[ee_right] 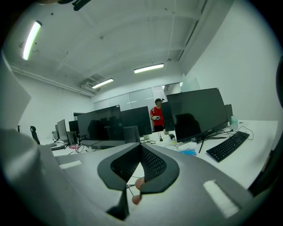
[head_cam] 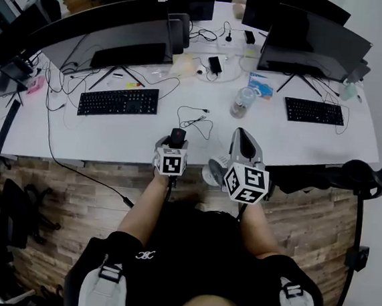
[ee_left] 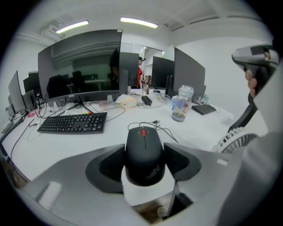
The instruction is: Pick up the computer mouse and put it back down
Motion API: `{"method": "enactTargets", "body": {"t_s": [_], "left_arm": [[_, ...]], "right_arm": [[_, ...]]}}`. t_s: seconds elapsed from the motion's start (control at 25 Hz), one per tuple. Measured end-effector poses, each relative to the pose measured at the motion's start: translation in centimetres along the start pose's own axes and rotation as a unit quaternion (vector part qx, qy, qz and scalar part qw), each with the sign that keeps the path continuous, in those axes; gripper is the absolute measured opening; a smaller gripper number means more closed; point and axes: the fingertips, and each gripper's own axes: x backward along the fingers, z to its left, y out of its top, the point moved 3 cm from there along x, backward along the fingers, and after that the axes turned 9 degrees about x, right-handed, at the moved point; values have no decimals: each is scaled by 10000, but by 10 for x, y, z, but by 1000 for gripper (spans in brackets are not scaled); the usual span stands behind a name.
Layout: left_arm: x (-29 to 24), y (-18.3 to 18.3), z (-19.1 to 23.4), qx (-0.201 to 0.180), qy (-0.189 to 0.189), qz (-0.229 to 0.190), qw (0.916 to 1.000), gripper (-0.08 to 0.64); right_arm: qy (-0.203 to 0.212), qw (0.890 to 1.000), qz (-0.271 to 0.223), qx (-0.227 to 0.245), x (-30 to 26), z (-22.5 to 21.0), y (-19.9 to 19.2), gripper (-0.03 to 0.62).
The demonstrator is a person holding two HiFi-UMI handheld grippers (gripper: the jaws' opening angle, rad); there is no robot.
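Note:
A black computer mouse point(ee_left: 144, 143) with a red scroll wheel sits between the two pads of my left gripper point(ee_left: 144, 160), which press on its sides. In the head view the mouse point(head_cam: 177, 138) and my left gripper point(head_cam: 176, 142) hang just above the front edge of the white desk point(head_cam: 98, 140). My right gripper point(head_cam: 242, 139) is held to the right of it, near the same edge. Its pads meet with nothing between them in the right gripper view point(ee_right: 140, 148).
A loose thin black cable point(head_cam: 195, 120) lies on the desk beyond the mouse. A black keyboard point(head_cam: 118, 101) is at the left, a clear bottle point(head_cam: 243, 101) and a second keyboard point(head_cam: 314, 112) at the right. Monitors line the back. A small white fan point(head_cam: 215, 171) stands beside my right gripper.

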Motion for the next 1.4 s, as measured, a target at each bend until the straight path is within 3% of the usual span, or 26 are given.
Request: {"method": "enactTargets", "body": {"t_s": [0.48, 0.96, 1.4], "left_arm": [[72, 59, -13, 32, 93, -993, 9950, 325], [136, 111, -32, -12, 35, -1992, 9800, 325], [161, 129, -41, -72, -20, -2321, 9727, 325]], "right_arm": [[271, 9996, -107, 71, -2, 13, -3, -2], [449, 9986, -232, 122, -1, 16, 4, -2], [548, 9980, -279, 151, -2, 17, 9, -2]]}}
